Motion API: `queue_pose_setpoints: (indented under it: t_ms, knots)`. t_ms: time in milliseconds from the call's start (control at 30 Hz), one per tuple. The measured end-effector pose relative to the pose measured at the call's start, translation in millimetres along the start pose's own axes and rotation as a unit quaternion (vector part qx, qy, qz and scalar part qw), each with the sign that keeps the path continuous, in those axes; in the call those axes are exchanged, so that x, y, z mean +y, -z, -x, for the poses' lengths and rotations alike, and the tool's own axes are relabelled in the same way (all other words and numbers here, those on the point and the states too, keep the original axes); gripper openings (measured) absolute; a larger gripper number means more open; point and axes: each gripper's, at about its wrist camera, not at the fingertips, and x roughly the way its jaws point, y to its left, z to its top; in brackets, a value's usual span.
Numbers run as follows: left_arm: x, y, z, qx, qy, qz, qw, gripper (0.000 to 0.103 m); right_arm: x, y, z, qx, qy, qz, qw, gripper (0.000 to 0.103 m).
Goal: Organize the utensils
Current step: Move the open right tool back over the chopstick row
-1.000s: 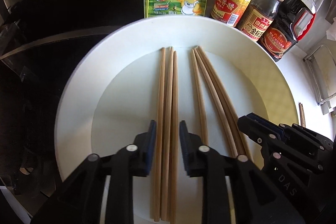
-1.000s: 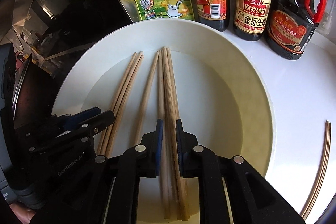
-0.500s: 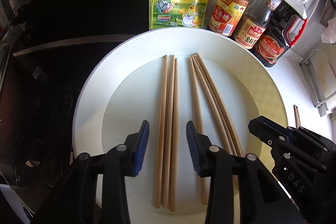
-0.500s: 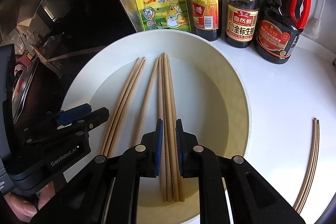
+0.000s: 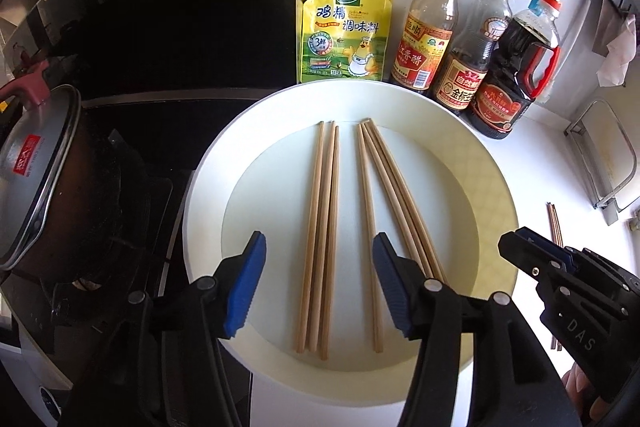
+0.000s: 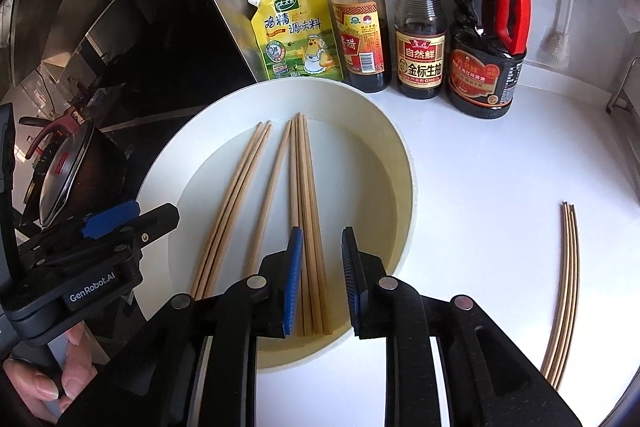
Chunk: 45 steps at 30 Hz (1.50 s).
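Observation:
A white round plate [image 5: 208, 211] [image 6: 404, 155] holds several wooden chopsticks lying flat. My left gripper [image 5: 320, 259] hovers above a bundle of three chopsticks [image 5: 320, 227]; its jaws are opening and its pads touch nothing. A single chopstick [image 5: 368, 227] and another bundle [image 5: 396, 195] lie to the right of them. My right gripper [image 6: 322, 239] hangs over that right-hand bundle [image 6: 304, 187]; its jaws are opening too, with the pads clear of the wood. Each gripper shows in the other's view: the right gripper [image 5: 520, 247] and the left gripper [image 6: 132, 217].
A yellow seasoning pouch [image 5: 344, 31] and three sauce bottles [image 6: 420, 27] stand behind the plate. A lidded pot [image 5: 36, 171] sits on the dark stove at left. Loose chopsticks [image 6: 568, 287] lie on the white counter at right, near a wire rack [image 5: 608, 163].
Both grippers have risen and drawn back from the plate while their jaws widened. The chopsticks that lay between the pads stay flat on the plate.

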Motion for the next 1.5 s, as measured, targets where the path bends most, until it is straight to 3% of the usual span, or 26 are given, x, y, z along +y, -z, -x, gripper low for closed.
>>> queue_pose_setpoints:
  t_ms: [333, 867, 1133, 1500]
  knots:
    - [-39.3, 16.0, 17.7, -0.007, 0.019, -0.011, 0.9997, 0.064, -34.2, 25.0, 31.5, -0.008, 0.010, -0.004, 1.000, 0.031]
    - [-165.2, 38.0, 20.9, -0.001, 0.096, -0.085, 0.9917, 0.068, -163.4, 86.0, 88.0, -0.018, 0.104, -0.094, 0.990, 0.040]
    - [-217.4, 53.5, 5.9, 0.013, 0.113, -0.110, 0.9874, 0.070, -215.1, 110.8, 78.1, 0.004, 0.159, -0.088, 0.983, 0.042]
    - [-239.0, 72.7, -29.9, 0.048, 0.089, -0.110, 0.9887, 0.070, -236.7, 116.7, 42.4, 0.022, 0.137, -0.082, 0.987, 0.042]
